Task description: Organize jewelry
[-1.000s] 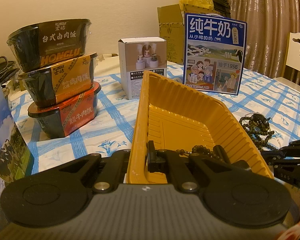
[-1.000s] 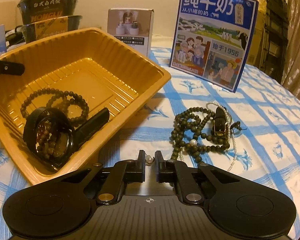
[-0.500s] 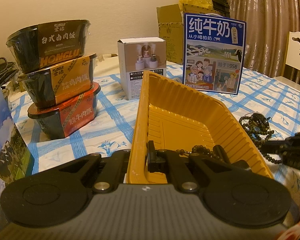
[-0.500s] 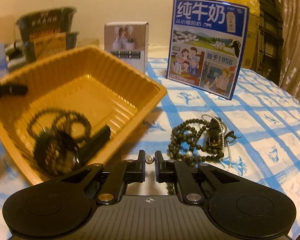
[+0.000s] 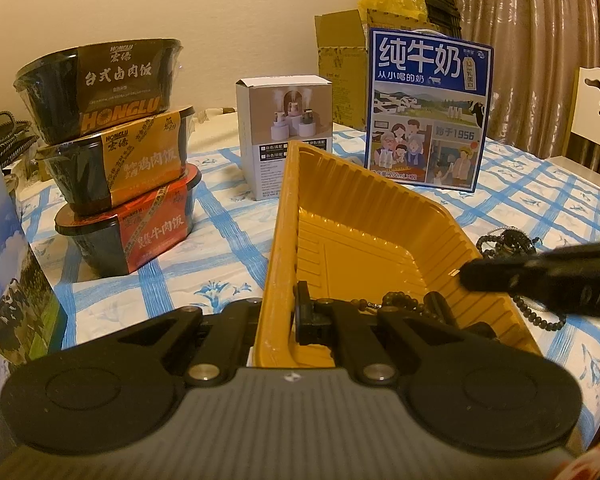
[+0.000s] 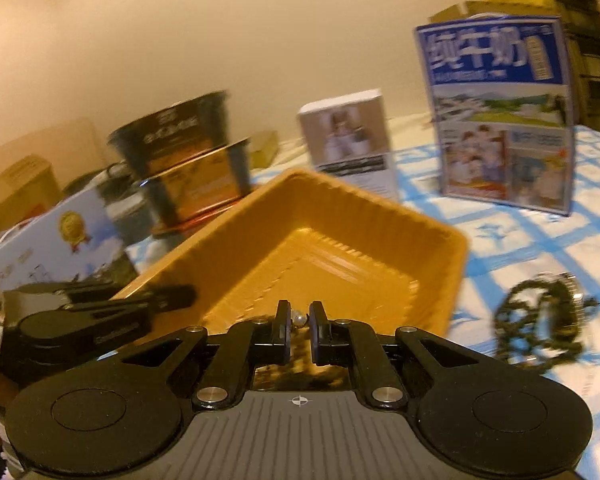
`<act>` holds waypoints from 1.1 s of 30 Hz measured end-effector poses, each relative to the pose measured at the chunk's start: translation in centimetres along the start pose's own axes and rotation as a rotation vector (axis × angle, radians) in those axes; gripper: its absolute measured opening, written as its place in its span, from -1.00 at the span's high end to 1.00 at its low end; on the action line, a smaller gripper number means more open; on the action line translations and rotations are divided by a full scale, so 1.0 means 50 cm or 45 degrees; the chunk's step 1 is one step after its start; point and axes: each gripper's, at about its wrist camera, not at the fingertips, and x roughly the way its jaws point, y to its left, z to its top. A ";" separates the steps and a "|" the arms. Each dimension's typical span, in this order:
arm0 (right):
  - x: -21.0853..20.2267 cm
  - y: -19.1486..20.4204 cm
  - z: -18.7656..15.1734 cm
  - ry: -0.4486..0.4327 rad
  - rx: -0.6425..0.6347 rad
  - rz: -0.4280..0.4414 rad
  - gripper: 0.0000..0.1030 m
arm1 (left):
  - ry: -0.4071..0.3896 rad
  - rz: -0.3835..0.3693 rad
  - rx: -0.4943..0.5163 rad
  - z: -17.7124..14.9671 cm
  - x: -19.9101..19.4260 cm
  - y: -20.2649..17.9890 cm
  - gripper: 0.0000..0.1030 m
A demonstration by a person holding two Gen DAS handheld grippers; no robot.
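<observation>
A yellow plastic tray (image 5: pixel 364 236) sits on the blue-checked tablecloth. My left gripper (image 5: pixel 278 316) is shut on the tray's near rim, one finger outside and one inside. Dark beads (image 5: pixel 400 300) lie in the tray's near end. My right gripper (image 6: pixel 299 322) is shut on a small pearl (image 6: pixel 299 317) and hovers over the tray's near rim (image 6: pixel 456 248); it also shows in the left wrist view (image 5: pixel 472 274) at the tray's right rim. A pile of dark green beads (image 6: pixel 540 324) lies on the cloth to the right of the tray.
Three stacked black food bowls (image 5: pixel 116 152) stand left of the tray. A small white box (image 5: pixel 286 128) and a blue milk carton (image 5: pixel 428 108) stand behind it. A blue box (image 6: pixel 60 248) stands at the left. A cardboard box (image 5: pixel 340 68) is at the back.
My right gripper has lifted with the pearl and swung left from the bead pile to over the tray. My left gripper has kept its hold on the tray rim.
</observation>
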 end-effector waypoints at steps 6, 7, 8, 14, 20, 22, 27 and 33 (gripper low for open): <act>0.051 0.025 -0.011 0.063 -0.030 0.046 0.82 | 0.001 -0.005 -0.015 -0.002 -0.001 0.004 0.93; 0.058 0.026 -0.012 0.068 -0.038 0.051 0.82 | 0.001 -0.005 -0.017 -0.002 -0.001 0.004 0.93; 0.066 0.027 -0.013 0.072 -0.046 0.056 0.82 | 0.001 -0.005 -0.017 -0.002 -0.001 0.004 0.93; 0.078 0.029 -0.016 0.067 -0.072 0.068 0.77 | 0.002 -0.005 -0.022 -0.003 0.000 0.005 0.93; 0.041 0.013 -0.009 -0.022 -0.040 0.081 0.03 | 0.004 0.000 -0.024 -0.004 0.000 0.005 0.93; 0.019 0.001 -0.006 -0.054 -0.020 0.065 0.03 | 0.005 0.002 -0.021 -0.004 0.001 0.005 0.93; -0.057 -0.049 -0.014 -0.130 0.008 -0.054 0.02 | 0.007 0.002 -0.019 -0.004 0.001 0.006 0.93; -0.131 -0.151 -0.060 -0.132 0.099 -0.337 0.03 | 0.006 0.007 -0.020 -0.004 0.002 0.007 0.93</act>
